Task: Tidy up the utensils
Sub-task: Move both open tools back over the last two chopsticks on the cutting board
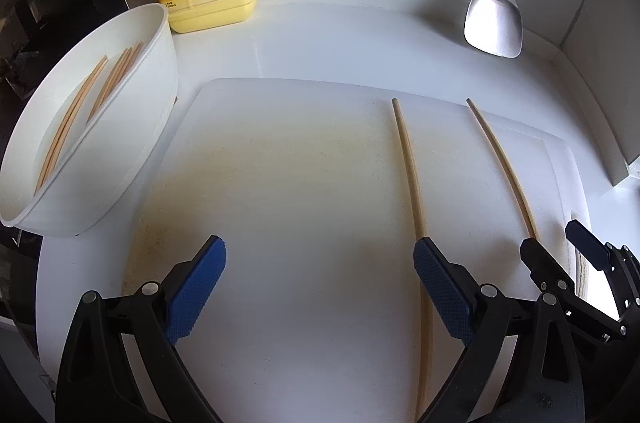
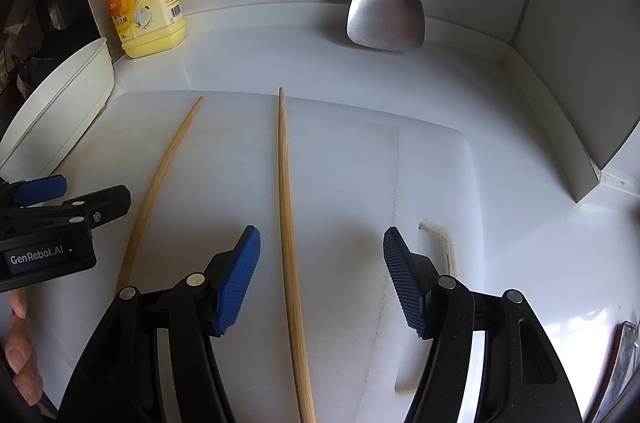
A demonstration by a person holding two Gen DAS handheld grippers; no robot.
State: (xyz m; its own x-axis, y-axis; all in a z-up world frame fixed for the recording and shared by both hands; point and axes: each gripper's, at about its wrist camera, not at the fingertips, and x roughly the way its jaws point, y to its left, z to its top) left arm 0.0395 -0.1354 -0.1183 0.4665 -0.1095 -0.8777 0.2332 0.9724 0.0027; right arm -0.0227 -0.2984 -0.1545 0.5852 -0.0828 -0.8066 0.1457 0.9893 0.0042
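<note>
Here two chopsticks lie apart on the white cutting board (image 2: 360, 151) — the left chopstick (image 1: 412, 179) beside the left gripper (image 1: 320, 287), the right chopstick (image 2: 286, 191) between the right gripper (image 2: 320, 275) fingers, untouched. Both grippers stand apart, empty. More chopsticks (image 1: 80, 111) rest in the white tub (image 1: 160, 71).

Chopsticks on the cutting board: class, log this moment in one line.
chopsticks: two on cutting board | right tongs: open, astride one | container: holds several

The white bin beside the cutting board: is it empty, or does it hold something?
Not empty. The white bin holds several wooden chopsticks lying along its inside.
</note>
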